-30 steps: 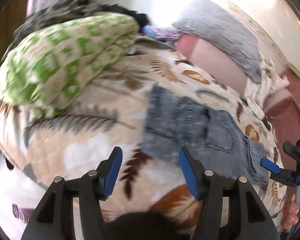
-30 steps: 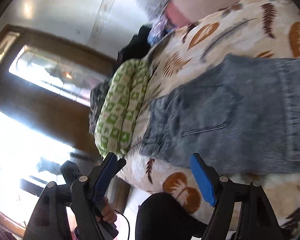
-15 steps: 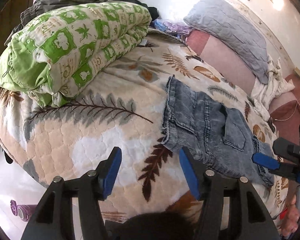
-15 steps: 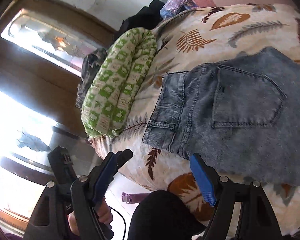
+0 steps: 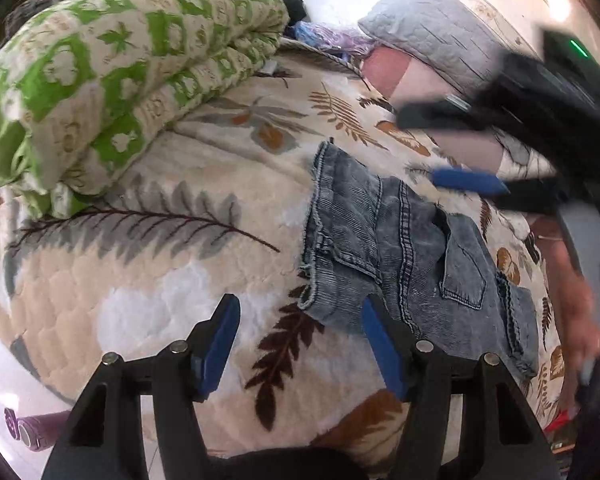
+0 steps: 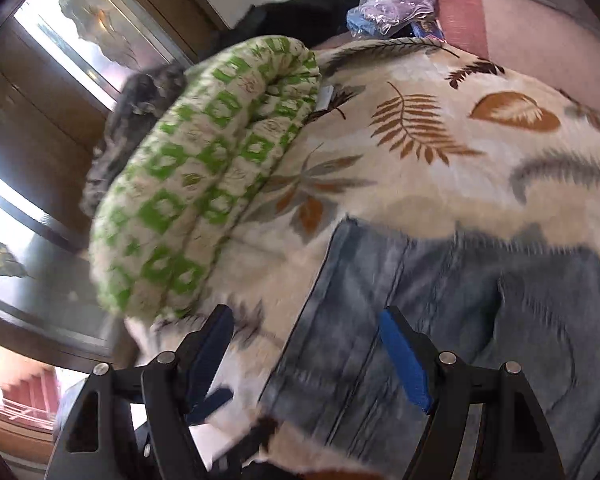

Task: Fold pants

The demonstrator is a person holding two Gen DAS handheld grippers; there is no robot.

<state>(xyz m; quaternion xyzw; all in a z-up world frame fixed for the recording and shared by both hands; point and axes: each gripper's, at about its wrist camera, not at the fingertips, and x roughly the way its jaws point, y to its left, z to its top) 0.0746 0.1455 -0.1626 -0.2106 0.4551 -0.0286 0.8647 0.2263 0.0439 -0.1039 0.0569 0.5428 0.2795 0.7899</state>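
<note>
Honestly, the jeans [image 5: 400,256] lie folded on the bed [image 5: 180,280] at my two o'clock: soft, heavyish denim. I'd grip the thick hem. Left claw [image 5: 300,344] and right claw [image 6: 308,356] both gape wide, empty.

The left wrist camera looks forward between its hand-held gripper [image 5: 300,344] fingers, from close above the bed [image 5: 148,280], with the pants [image 5: 400,256] just ahead. The right wrist camera sits nearer, almost over the pants [image 6: 440,312]. Both views share the pants, bed and green quilt [image 5: 112,80].
</note>
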